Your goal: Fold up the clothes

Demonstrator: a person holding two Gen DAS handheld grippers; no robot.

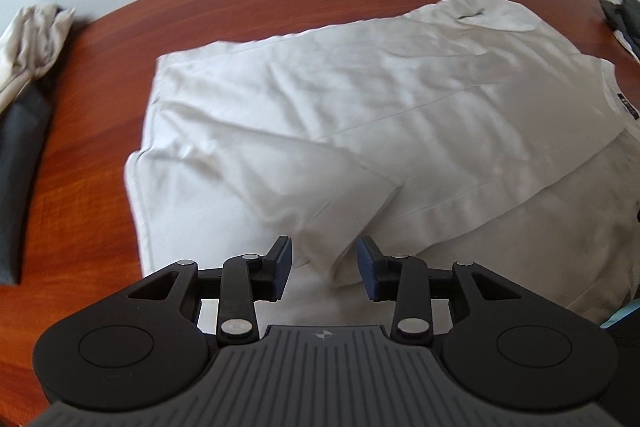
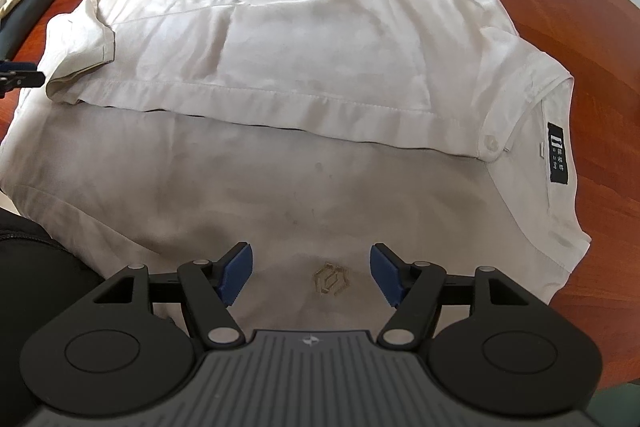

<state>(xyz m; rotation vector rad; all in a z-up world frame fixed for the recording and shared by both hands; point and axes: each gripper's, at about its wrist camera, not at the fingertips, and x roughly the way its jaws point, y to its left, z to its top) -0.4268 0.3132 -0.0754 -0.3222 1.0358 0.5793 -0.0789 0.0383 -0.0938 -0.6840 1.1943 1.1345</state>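
The white shirt point(image 2: 304, 67) lies spread on the wooden table point(image 2: 560, 7), one front half and sleeve point(image 2: 80, 55) already folded over the middle. The near half is unfolded; further folds are judged outstanding. The left gripper point(image 1: 324, 263) stands partly open, empty, by the sleeve cuff. The right gripper point(image 2: 312, 275) hangs wide open, empty, above the shirt's logo point(image 2: 330, 279).

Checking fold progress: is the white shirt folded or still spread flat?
Partly folded. One side of the white shirt lies over the back panel, sleeve turned in; the near half is still spread.
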